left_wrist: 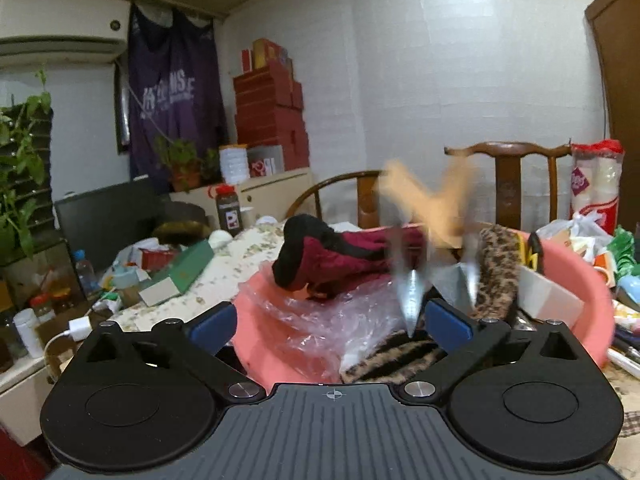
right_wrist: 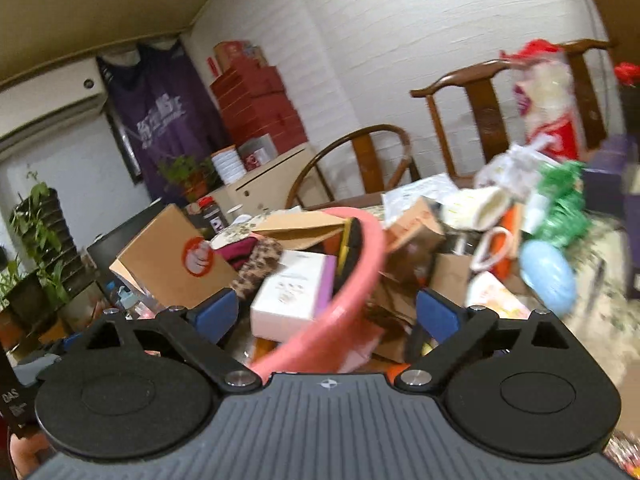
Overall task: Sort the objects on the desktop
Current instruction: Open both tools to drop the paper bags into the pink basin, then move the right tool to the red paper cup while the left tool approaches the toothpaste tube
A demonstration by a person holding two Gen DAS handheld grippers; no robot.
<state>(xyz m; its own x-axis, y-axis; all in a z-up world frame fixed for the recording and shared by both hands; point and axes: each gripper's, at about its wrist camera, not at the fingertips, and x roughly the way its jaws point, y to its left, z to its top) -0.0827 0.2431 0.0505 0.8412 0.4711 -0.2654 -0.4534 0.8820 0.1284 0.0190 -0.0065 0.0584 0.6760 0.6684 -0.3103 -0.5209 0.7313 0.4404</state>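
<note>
Pink basin, half filled with clutter

The basin [left_wrist: 576, 280] sits on the crowded table holding a maroon-and-black glove [left_wrist: 332, 256], crumpled clear plastic [left_wrist: 340, 316], leopard-print fabric [left_wrist: 496, 268] and a white box [right_wrist: 292, 292]. Blurred scissors [left_wrist: 432, 236] with orange handles hang open, blades down, over it.

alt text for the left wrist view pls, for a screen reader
The open left gripper faces a pink basin on a cluttered table, holding a dark red garment, crumpled clear plastic and leopard-print fabric. A blurred object with orange handles and metal blades, apparently scissors, is over the basin, touching neither finger.
</note>
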